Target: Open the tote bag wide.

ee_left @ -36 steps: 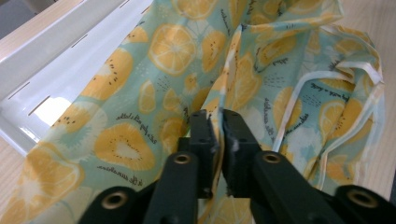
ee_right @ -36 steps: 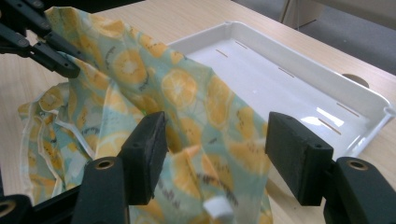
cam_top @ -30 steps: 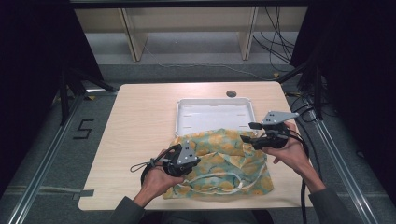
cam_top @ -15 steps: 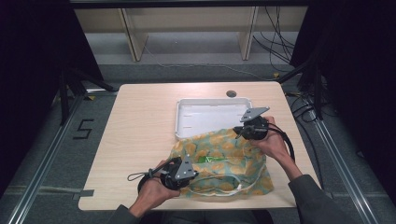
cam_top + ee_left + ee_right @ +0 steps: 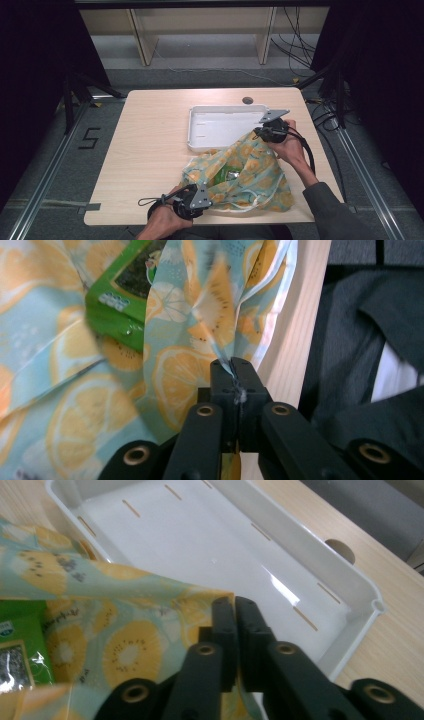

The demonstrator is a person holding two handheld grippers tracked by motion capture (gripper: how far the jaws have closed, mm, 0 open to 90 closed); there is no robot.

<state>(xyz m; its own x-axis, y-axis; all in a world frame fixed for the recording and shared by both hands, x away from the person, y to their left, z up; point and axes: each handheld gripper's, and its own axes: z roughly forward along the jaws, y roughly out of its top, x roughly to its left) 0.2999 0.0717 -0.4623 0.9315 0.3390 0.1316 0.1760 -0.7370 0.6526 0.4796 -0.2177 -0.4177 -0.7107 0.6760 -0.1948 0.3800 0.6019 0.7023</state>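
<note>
Both grippers pinch the fruit-print bag and hold its mouth apart on the bench.

High view: the left gripper (image 5: 196,199) grips the bag (image 5: 250,175) at its near edge, the right gripper (image 5: 270,131) at its far edge, by the white tray (image 5: 200,130). Left gripper view: jaws clamped on a fold of cloth, a green packet (image 5: 117,300) beyond them to the left. Right gripper view: jaws, having just been closing and easing, pinch the bag's hem over the tray.

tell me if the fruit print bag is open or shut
Open. The orange-and-blue fruit-print cloth bag has its mouth pulled apart between the left tool and right tool, showing a green packet inside.
</note>
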